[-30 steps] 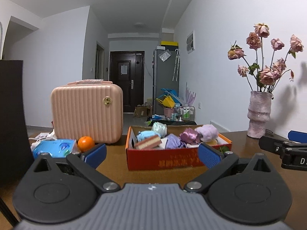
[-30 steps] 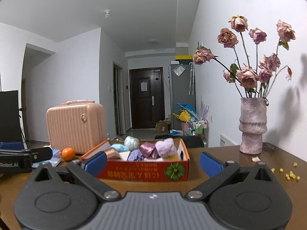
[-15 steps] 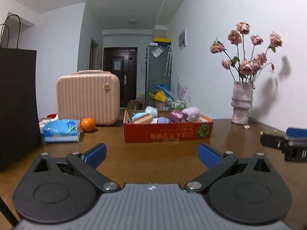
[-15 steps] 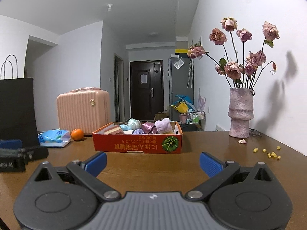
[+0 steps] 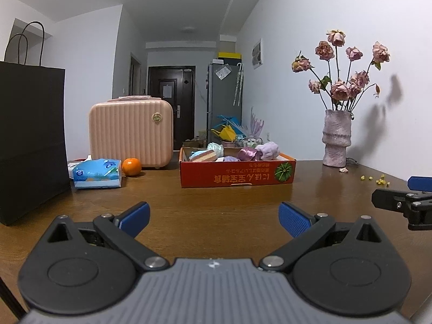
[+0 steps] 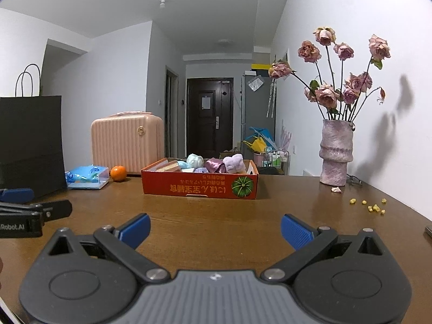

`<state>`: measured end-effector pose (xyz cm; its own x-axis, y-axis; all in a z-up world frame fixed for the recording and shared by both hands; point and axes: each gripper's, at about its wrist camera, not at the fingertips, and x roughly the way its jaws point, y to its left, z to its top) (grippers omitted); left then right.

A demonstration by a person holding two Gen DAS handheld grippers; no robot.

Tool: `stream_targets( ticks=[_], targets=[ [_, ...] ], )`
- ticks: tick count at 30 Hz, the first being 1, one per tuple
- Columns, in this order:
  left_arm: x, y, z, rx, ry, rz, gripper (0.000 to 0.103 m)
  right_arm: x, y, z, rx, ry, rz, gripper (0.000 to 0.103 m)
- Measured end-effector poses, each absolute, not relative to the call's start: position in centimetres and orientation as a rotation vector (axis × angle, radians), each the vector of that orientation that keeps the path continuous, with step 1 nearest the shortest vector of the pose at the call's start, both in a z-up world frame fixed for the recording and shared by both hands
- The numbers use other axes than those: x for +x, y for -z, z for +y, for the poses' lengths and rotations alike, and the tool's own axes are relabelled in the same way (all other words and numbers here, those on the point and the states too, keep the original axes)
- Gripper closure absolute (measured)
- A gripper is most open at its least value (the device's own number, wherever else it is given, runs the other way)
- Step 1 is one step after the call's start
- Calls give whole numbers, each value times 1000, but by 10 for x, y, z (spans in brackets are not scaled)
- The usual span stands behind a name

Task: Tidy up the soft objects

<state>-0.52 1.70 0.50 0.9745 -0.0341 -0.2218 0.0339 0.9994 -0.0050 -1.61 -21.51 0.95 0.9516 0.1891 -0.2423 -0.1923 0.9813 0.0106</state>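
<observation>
A red cardboard box [image 5: 237, 174] [image 6: 199, 183] stands on the brown table and holds several soft objects: a purple plush [image 5: 267, 149] [image 6: 234, 163], a shiny violet piece [image 5: 248, 153], a pale green ball [image 6: 195, 159] and a cake-like sponge [image 5: 206, 156]. My left gripper [image 5: 213, 217] is open and empty, well back from the box. My right gripper [image 6: 214, 229] is open and empty too, also back from the box. Each gripper shows at the edge of the other's view.
A pink ribbed case [image 5: 131, 131] stands behind the box at left, with an orange [image 5: 131, 166] and a blue tissue pack [image 5: 97, 176] beside it. A black paper bag [image 5: 31, 137] stands far left. A vase of dried roses [image 5: 336, 141] stands at right, yellow crumbs [image 6: 374, 207] near it.
Both grippers have pulled back from the box, which now looks smaller and farther. The black bag has come into view. Both stay open.
</observation>
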Motion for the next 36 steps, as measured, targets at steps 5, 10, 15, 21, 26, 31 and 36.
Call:
stream_targets(
  ticks=[5, 10, 15, 21, 26, 31, 36],
  targets=[
    [-9, -5, 14, -2, 48, 218, 0, -21, -11, -218, 0, -188, 240, 0],
    [-13, -6, 13, -4, 48, 210, 0, -25, -12, -219, 2, -190, 231, 0],
    [-14, -6, 13, -3, 49, 209, 0, -27, -13, -219, 5, -192, 227, 0],
    [-15, -7, 13, -4, 49, 207, 0, -26, -13, -219, 5, -192, 227, 0],
    [-15, -7, 13, -4, 48, 207, 0, -27, -13, -219, 4, -193, 226, 0],
    [-15, -7, 13, -4, 48, 206, 0, -26, -13, -219, 5, -192, 227, 0],
    [-15, -6, 13, -3, 47, 207, 0, -27, -13, -219, 5, -191, 229, 0]
  ],
)
